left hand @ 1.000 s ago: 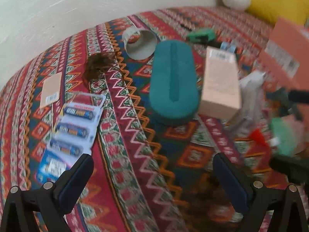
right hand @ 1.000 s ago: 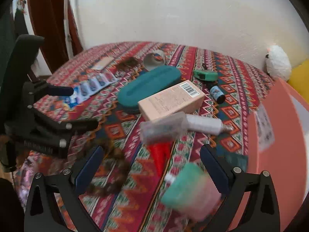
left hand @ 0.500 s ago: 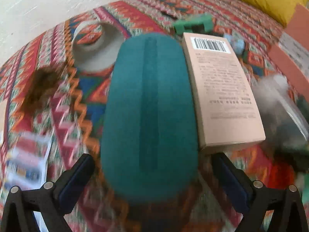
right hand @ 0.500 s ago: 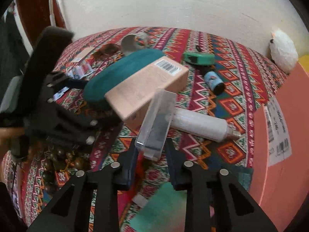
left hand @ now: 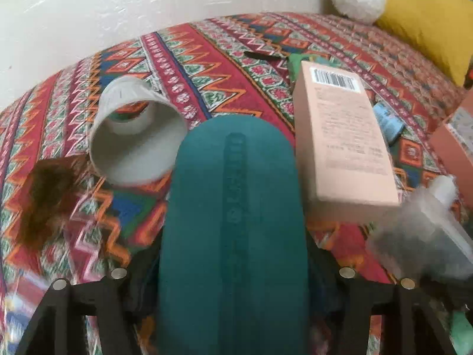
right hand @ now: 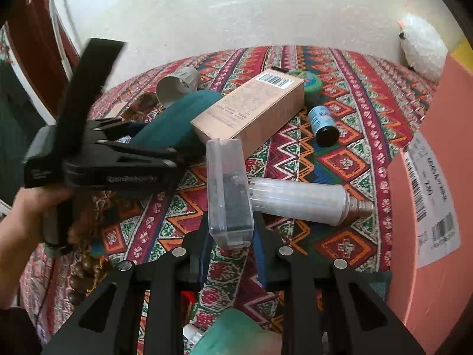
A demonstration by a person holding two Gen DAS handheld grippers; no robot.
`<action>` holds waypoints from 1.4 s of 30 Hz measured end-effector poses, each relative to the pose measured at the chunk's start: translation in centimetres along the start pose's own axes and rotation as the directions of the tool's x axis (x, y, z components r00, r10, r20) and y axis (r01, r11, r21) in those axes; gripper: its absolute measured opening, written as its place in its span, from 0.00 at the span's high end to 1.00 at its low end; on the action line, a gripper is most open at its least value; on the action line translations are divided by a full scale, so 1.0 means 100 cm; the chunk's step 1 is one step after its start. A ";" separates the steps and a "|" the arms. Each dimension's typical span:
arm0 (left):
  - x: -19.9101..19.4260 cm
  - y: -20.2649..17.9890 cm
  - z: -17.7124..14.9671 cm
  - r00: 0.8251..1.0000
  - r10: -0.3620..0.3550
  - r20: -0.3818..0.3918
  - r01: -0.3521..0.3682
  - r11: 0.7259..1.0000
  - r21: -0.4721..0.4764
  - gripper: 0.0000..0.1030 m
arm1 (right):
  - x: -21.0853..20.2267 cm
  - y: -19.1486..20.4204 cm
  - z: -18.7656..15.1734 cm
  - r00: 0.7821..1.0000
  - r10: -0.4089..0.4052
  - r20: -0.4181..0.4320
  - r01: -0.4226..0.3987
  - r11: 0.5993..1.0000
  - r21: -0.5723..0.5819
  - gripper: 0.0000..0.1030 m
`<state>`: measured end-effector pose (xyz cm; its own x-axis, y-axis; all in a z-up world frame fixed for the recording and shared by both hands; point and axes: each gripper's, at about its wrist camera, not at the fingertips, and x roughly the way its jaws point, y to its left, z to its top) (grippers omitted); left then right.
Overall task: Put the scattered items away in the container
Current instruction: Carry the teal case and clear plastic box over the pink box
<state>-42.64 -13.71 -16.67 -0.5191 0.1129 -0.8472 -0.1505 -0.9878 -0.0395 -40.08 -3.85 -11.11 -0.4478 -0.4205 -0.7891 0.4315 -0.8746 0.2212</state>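
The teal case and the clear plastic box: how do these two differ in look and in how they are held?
The teal case is opaque with rounded ends; the clear plastic box is see-through, with square corners and something dark inside. The teal case looks much larger than the clear plastic box. The left tool grips the teal case by its sides, while the right tool grips the clear plastic box at its near end. Both are long, and each is clamped in a tool.
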 end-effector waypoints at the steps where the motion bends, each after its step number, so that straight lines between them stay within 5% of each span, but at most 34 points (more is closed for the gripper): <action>1: -0.006 0.002 -0.006 1.000 0.004 -0.004 -0.004 1.000 -0.017 0.36 | -0.004 0.001 0.000 1.000 -0.001 0.010 0.001 1.000 -0.004 0.76; 11: -0.096 0.004 -0.068 1.000 0.008 -0.003 -0.008 0.996 -0.084 0.36 | -0.081 0.040 -0.019 0.994 0.044 0.099 -0.044 0.999 -0.003 0.76; 19: -0.239 -0.016 -0.095 0.990 -0.011 0.144 0.025 0.995 -0.092 0.36 | -0.175 0.087 -0.074 0.979 0.085 0.186 -0.078 0.996 -0.043 0.76; 26: -0.320 -0.062 -0.131 0.975 -0.059 0.213 0.070 0.997 -0.043 0.36 | -0.254 0.100 -0.122 0.966 0.082 0.246 -0.068 0.995 -0.068 0.76; 35: -0.325 -0.163 -0.162 0.940 -0.260 0.219 0.264 0.964 0.013 0.36 | -0.351 0.089 -0.189 0.947 0.026 0.320 -0.014 0.999 -0.041 0.76; 42: -0.298 -0.252 -0.138 0.894 -0.414 0.171 0.408 0.910 0.066 0.36 | -0.407 0.045 -0.222 0.929 -0.090 0.360 0.069 0.995 0.071 0.76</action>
<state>-11.76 6.30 2.25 -0.5461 0.5278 -0.6505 -0.4045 -0.8462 -0.3469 -2.52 14.66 9.27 -0.7365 -0.3984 -0.5467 0.3429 -0.9165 0.2060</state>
